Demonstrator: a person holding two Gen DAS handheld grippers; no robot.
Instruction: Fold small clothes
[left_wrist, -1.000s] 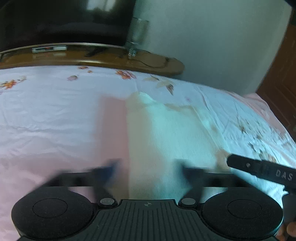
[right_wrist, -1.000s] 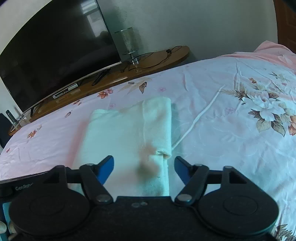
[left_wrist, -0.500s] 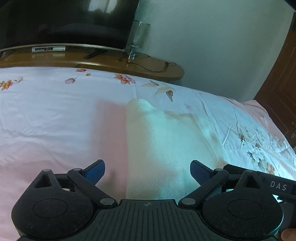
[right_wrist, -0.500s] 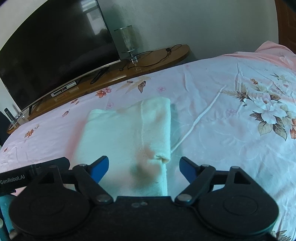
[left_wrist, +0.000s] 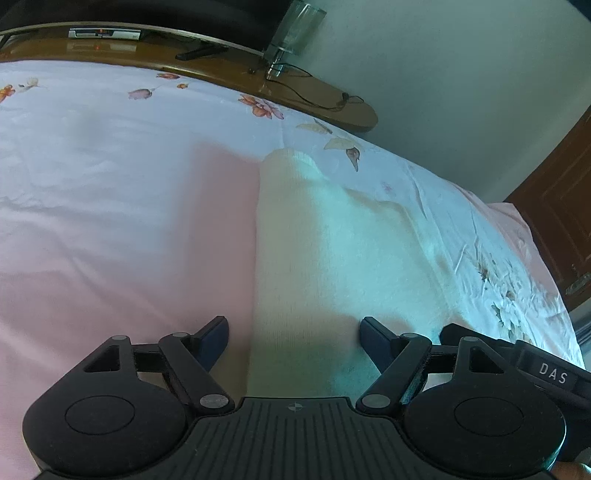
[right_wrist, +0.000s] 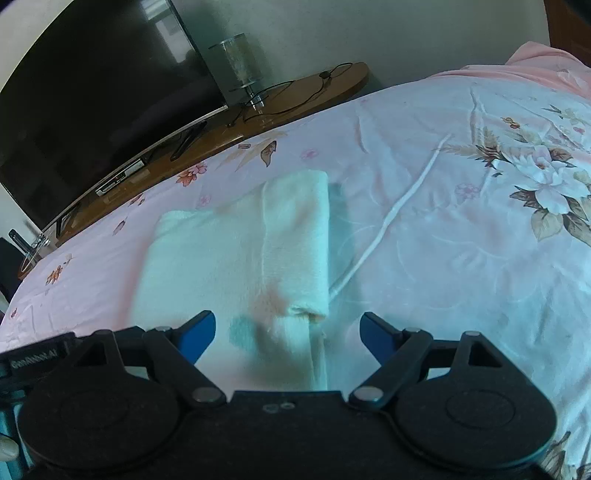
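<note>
A soft, nubby white garment (right_wrist: 236, 258), folded into a rough rectangle with a thicker doubled band along one side, lies flat on the smooth floral bedsheet (right_wrist: 461, 229). The left gripper (left_wrist: 293, 332) has its blue-padded fingers (left_wrist: 214, 338) apart and closing, straddling the garment's near-left edge. The right gripper (right_wrist: 288, 332) has its fingers apart, straddling the near-right corner without touching it.

Home bedroom: a bed with a floral pink sheet (right_wrist: 461, 240) fills both views; past its far edge runs a curved wooden TV console (right_wrist: 295, 99) holding a big dark TV (right_wrist: 92, 110) and a glass lamp (right_wrist: 240, 70).
</note>
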